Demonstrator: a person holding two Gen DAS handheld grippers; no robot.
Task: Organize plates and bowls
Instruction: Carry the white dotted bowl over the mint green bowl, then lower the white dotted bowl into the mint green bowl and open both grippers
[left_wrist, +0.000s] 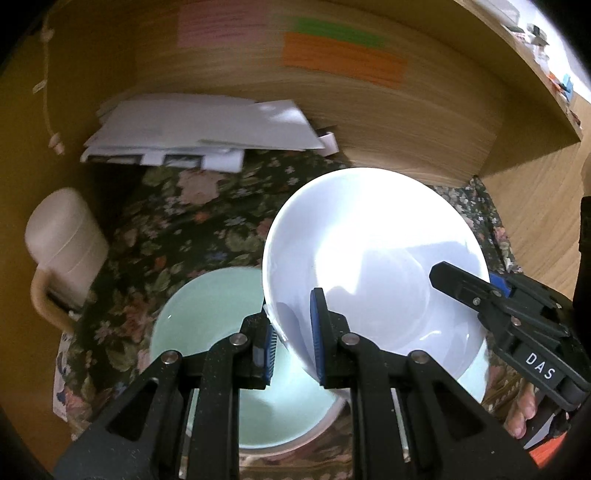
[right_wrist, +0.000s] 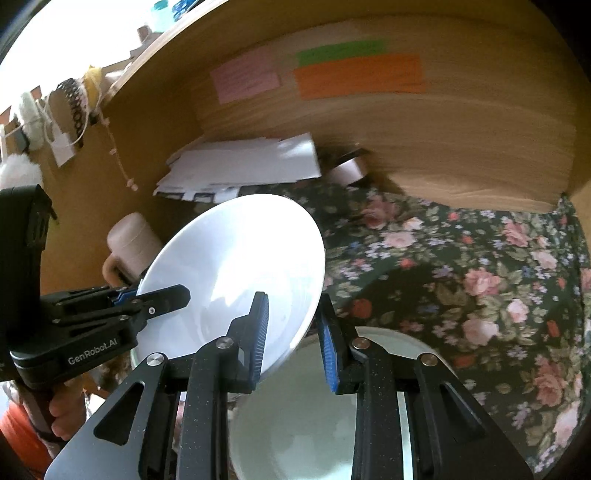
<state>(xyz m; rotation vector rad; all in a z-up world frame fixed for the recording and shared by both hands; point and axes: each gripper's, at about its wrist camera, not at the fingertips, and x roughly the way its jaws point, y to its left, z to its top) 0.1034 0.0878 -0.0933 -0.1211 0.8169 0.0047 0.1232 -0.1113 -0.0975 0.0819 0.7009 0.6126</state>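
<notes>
A white bowl (left_wrist: 373, 266) is held tilted above a pale green bowl (left_wrist: 207, 332) on a floral cloth. My left gripper (left_wrist: 293, 339) straddles the white bowl's near-left rim, one pad inside, one outside. My right gripper (left_wrist: 480, 291) grips the bowl's right rim. In the right wrist view the white bowl (right_wrist: 236, 266) sits between my right gripper's (right_wrist: 293, 339) blue pads, with the left gripper (right_wrist: 155, 295) on its left rim. The green bowl (right_wrist: 317, 424) lies beneath.
A cream lidded mug (left_wrist: 62, 247) stands at left. A pile of white papers (left_wrist: 199, 129) lies at the back against a wooden shelf wall (left_wrist: 406, 122) with coloured sticky notes. A tape roll (right_wrist: 349, 168) sits by the papers. Floral cloth (right_wrist: 480, 280) spreads to the right.
</notes>
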